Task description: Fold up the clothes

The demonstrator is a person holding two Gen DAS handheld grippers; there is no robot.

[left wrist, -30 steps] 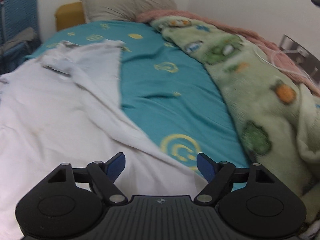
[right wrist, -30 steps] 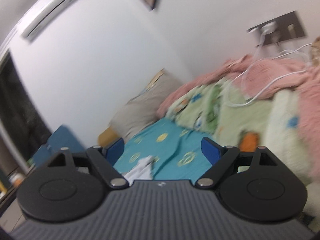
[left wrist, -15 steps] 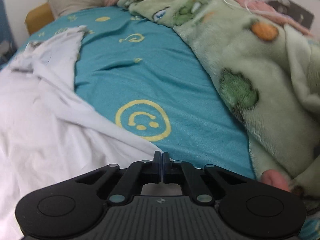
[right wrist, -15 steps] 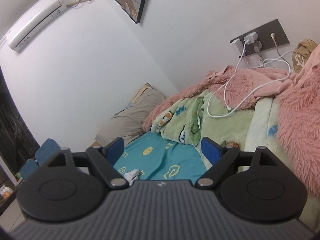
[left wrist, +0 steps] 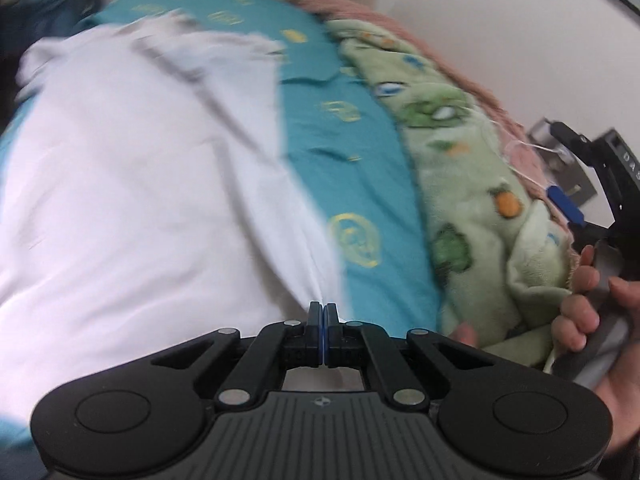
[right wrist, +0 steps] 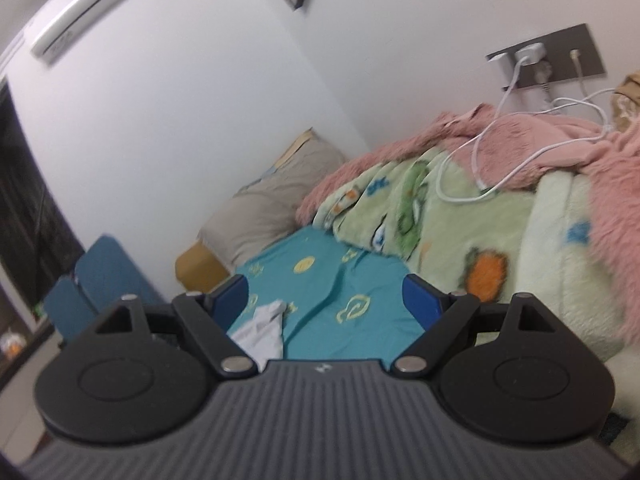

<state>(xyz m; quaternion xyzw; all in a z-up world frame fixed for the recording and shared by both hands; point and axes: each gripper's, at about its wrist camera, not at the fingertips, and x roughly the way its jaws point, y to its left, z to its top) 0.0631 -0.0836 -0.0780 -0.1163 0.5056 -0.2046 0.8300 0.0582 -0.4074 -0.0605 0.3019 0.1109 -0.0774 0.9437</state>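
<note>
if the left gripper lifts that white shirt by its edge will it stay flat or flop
Probably flop: the white shirt lies in soft wrinkles on the bed sheet. It looks thin and light, so it should trail from the left gripper, whose fingers pinch its edge. It may drag across the sheet.

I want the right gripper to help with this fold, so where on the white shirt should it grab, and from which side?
Probably the free far corner of the white shirt, the tip lying on the teal sheet. It pokes out as a thin point, so the open right gripper could straddle it, coming in low from the blanket side. The left gripper already pinches the near edge.
</note>
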